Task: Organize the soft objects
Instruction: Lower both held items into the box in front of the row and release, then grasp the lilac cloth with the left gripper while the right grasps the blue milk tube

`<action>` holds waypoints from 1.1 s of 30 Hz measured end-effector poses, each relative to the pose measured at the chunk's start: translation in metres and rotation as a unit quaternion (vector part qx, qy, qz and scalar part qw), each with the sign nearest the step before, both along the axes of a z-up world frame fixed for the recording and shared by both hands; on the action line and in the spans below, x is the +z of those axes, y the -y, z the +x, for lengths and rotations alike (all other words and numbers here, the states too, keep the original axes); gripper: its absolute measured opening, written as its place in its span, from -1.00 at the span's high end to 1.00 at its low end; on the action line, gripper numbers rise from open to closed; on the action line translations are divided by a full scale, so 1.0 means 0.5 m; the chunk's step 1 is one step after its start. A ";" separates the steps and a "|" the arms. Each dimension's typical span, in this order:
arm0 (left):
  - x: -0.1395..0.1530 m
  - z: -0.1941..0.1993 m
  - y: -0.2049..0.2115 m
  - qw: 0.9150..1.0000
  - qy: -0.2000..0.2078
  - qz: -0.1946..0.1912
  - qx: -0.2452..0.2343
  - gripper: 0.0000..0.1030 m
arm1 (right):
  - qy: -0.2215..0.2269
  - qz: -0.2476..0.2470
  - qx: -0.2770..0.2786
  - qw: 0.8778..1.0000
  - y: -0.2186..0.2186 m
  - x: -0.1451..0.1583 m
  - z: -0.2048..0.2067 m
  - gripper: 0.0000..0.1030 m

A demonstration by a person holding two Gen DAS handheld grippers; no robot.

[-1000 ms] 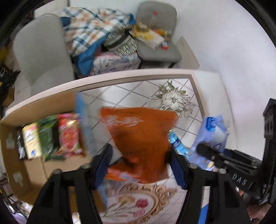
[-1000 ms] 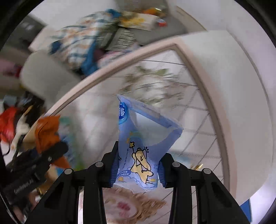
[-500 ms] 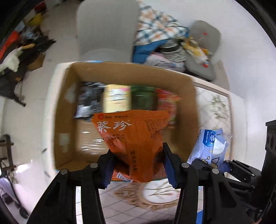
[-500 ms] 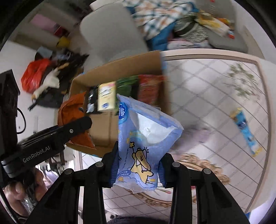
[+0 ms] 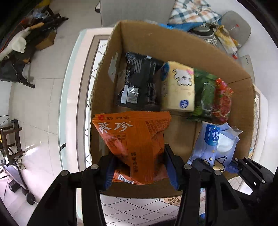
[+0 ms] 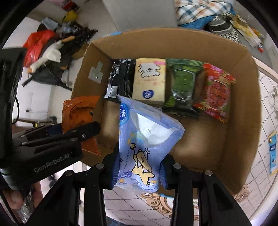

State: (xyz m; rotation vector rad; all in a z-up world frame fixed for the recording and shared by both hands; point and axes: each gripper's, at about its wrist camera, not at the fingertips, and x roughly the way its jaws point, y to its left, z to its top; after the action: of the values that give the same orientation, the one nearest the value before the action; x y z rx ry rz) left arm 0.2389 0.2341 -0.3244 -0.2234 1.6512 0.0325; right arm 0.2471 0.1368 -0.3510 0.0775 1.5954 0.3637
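Observation:
My left gripper [image 5: 139, 166] is shut on an orange snack bag [image 5: 133, 139] and holds it over the near left part of an open cardboard box [image 5: 156, 40]. My right gripper [image 6: 138, 166] is shut on a light blue tissue pack [image 6: 144, 139] with a cartoon dog, held over the box's near middle. Along the box's far wall lie a black pack [image 6: 119, 78], a cream tissue pack [image 6: 149, 80], a green pack [image 6: 182, 83] and a red pack [image 6: 215, 90]. The orange bag [image 6: 80, 113] and left gripper [image 6: 86, 130] show at the left in the right wrist view; the blue pack [image 5: 215, 144] shows at the right in the left wrist view.
The box stands on a tiled table with a floral pattern [image 6: 267, 121]. A small blue packet [image 6: 272, 151] lies on the table right of the box. Chairs piled with clothes [image 5: 192, 13] stand behind the box. Clutter [image 6: 48, 47] lies on the floor at the left.
Both grippers have swung left from over the table to over the open box, each still holding its pack. The box's inside now fills both views.

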 end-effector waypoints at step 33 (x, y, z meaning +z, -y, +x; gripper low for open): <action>0.227 -0.072 0.323 0.952 0.177 0.118 -0.219 -0.98 | 0.061 -0.047 -0.028 0.997 0.264 0.163 -0.101 -1.00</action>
State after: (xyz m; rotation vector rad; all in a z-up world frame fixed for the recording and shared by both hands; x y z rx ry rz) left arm 0.2028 0.0726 -0.2107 0.3086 1.2929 -0.1392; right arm 0.1964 0.0049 -0.2697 0.0284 1.4849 0.2445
